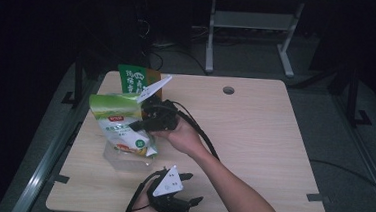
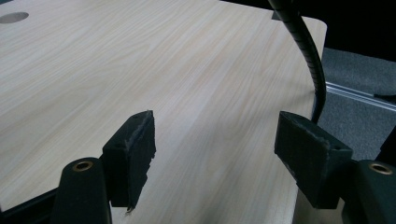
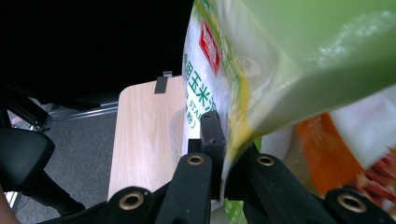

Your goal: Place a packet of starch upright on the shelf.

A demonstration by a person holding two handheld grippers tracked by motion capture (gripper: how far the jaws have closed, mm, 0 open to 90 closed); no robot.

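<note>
Green-and-white printed bag (image 1: 119,124), black tongs (image 1: 147,122), pale woodgrain table (image 1: 263,141)

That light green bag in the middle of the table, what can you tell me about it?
The light green bag is a glossy plastic pouch with a white front panel, a small red label and green printed characters, yellow near its bottom. It is held tilted above a clear plastic container at the table's left side. The right hand-held gripper is shut on its edge. A darker green packet stands just behind it.
</note>
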